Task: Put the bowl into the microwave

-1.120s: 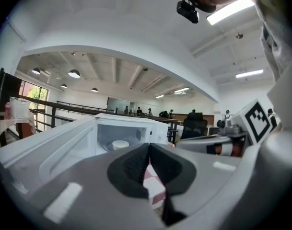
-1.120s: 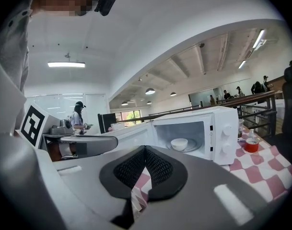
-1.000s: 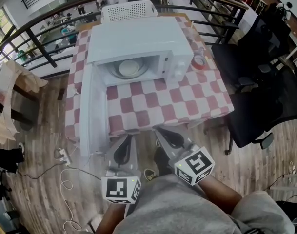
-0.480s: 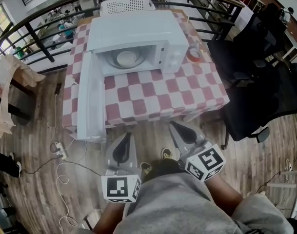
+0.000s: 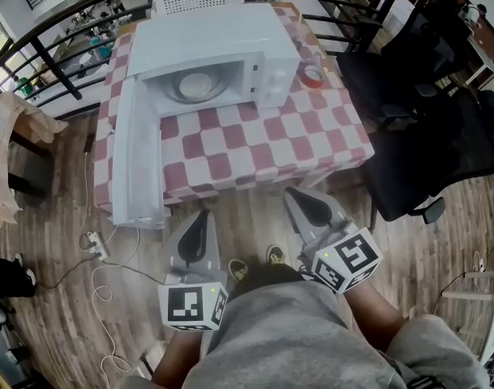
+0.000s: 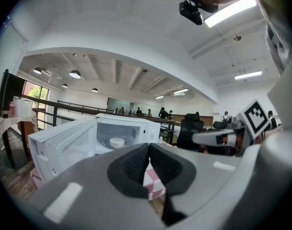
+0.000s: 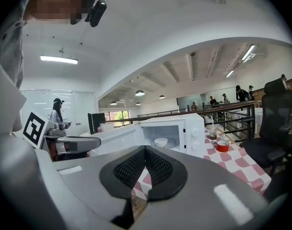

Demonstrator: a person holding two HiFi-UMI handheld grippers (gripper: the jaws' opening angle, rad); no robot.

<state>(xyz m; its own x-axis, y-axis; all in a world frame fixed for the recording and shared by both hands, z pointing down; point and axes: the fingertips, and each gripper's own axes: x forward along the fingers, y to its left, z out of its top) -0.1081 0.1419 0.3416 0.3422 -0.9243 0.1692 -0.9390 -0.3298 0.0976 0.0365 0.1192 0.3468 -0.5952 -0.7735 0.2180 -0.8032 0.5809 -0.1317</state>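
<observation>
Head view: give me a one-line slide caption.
Bowl inside the open microwave on the checkered table; left claw and right claw, both shut, held short of it.

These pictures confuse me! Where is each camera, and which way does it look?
Head view: on the person's head, looking steeply down at the table, open microwave, left tool and right tool; their grey top shows.
Left gripper view: on the left tool, looking along its closed jaws at the microwave; right tool shows at right.
Right gripper view: on the right tool, looking along its closed jaws at the microwave; left tool shows at left.
Shared: both gripper views see the bowl inside the microwave.
</observation>
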